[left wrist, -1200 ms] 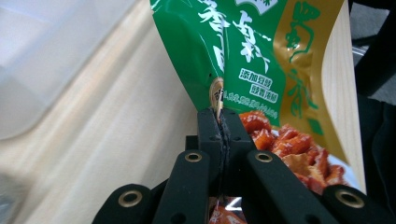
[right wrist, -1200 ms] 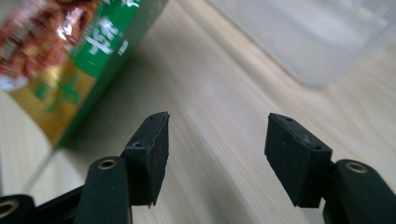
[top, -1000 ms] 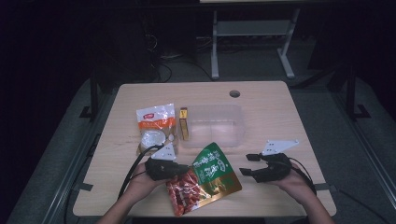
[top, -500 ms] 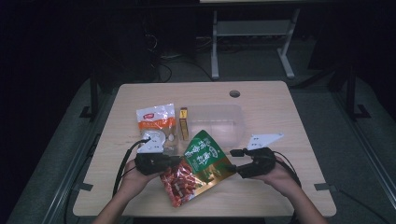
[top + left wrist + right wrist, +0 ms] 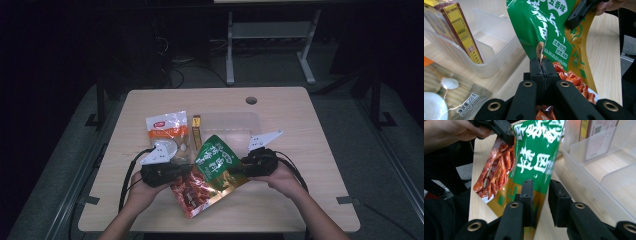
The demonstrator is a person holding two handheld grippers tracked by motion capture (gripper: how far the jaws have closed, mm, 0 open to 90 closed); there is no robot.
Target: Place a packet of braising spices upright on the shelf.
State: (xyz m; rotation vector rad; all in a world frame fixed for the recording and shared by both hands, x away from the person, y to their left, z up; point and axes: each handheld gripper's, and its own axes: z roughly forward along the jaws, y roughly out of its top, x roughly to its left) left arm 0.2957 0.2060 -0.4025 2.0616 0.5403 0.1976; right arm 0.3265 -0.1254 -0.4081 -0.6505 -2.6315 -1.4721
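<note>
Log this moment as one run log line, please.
left gripper: shut on green snack bag edge | right gripper: jaws just closing around bag's other edge, gap visible | clear bin: behind bag

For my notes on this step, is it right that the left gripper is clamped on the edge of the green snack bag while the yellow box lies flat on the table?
Not quite: the yellow box stands leaning inside the clear container, as the left gripper view shows. The left gripper is indeed clamped on the green snack bag.
</note>
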